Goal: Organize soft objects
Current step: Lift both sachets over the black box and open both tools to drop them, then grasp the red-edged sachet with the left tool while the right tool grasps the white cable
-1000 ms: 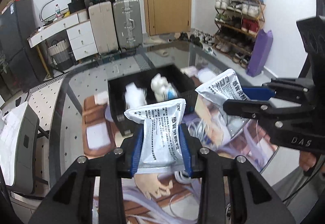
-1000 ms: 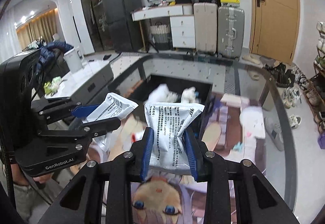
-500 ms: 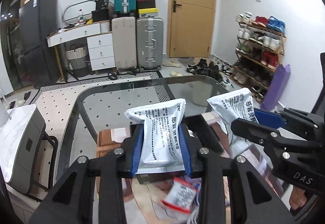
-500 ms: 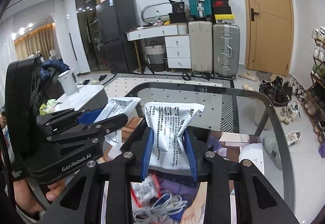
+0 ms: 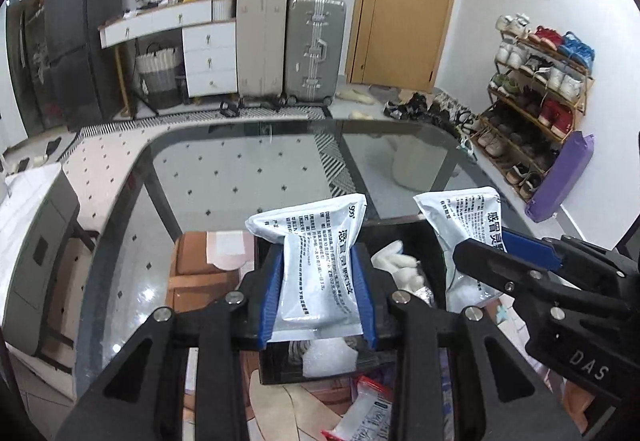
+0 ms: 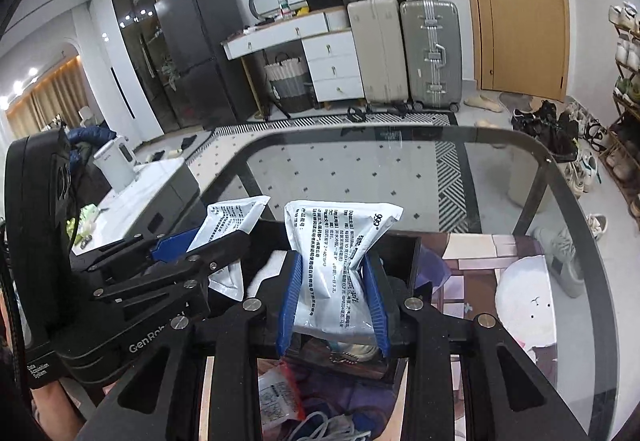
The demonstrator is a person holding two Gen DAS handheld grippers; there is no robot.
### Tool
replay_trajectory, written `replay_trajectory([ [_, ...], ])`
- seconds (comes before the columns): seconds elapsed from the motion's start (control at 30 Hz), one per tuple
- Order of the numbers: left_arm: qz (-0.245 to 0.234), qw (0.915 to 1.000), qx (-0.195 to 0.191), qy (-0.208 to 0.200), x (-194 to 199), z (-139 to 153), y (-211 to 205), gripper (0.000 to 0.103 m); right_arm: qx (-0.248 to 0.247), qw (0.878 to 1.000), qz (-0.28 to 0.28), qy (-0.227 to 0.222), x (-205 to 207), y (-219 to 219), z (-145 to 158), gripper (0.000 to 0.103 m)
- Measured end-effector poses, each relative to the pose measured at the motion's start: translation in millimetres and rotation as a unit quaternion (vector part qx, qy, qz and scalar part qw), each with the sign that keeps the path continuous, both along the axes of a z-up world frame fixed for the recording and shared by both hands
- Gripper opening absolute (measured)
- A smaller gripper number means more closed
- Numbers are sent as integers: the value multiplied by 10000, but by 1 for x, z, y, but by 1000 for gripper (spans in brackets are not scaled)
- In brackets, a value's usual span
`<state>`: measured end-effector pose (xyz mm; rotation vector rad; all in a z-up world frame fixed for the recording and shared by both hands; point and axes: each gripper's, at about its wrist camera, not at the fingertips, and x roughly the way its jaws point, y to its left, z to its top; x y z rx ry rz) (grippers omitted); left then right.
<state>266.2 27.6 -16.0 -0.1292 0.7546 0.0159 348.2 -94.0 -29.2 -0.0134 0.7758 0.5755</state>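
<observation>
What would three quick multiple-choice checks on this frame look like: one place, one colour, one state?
1. Where is the black open-top bin?
A. on the glass-topped table
B. on the floor
C. on the shoe rack

2. What colour are the pads lining the jaws of the left gripper?
A. red
B. blue
C. green

3. What state is the right gripper in?
A. open, holding nothing
B. shut on a cable
C. shut on a white printed foil sachet

Key: 1 A, the bin stands on the tabletop beyond both grippers. 2 B, blue strips flank the left gripper's own sachet. 3 C, the sachet is pinched between the jaws and creased.
</observation>
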Motion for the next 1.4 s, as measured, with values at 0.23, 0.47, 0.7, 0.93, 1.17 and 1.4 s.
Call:
replay_trajectory([
  [0.23,18,9994,-46,351,10,-26,-1,32,-57,9991,87,418,20,8,-38,31],
  [0.47,-35,9990,53,445,11,-31,-4,32,-166,9988,81,449,20,10,-43,32],
  [0.7,-7,9985,192,506,11,-31,-4,42,-118,9988,115,453,15,5,-41,49],
  [0.93,-78,9992,164,347,-1,-19,0,68,-98,9992,112,368,0,-9,-27,53],
  [1.17,-156,9989,439,91,-37,-1,2,84,-199,9981,289,509,-36,-27,-24,53],
  [1.4,-358,9970,508,465,-80,-21,10,84,-177,9935,568,970,-81,-38,-45,53],
])
